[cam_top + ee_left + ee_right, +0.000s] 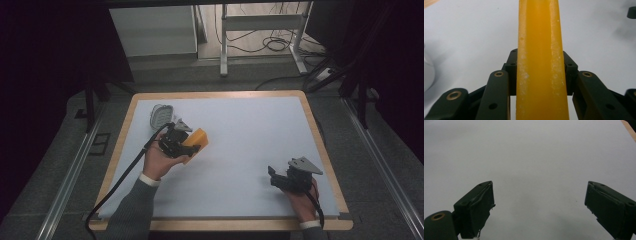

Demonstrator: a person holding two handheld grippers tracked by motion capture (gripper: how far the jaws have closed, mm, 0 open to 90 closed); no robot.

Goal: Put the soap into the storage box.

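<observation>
Clamped edge-on in the left tongs (539,75), that orange sponge block (540,62) sits lifted over the worktop's (250,135) left side, so keep squeezing evenly while the right tongs (539,207) idle spread apart.

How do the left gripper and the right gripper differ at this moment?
The left gripper is shut on an orange block, while the right gripper is open, with nothing between its jaws. The left gripper is at the far left part of the table, near a grey oval thing; the right gripper sits near the right front corner. Both are black, held by a hand, and trail a cable.
</observation>
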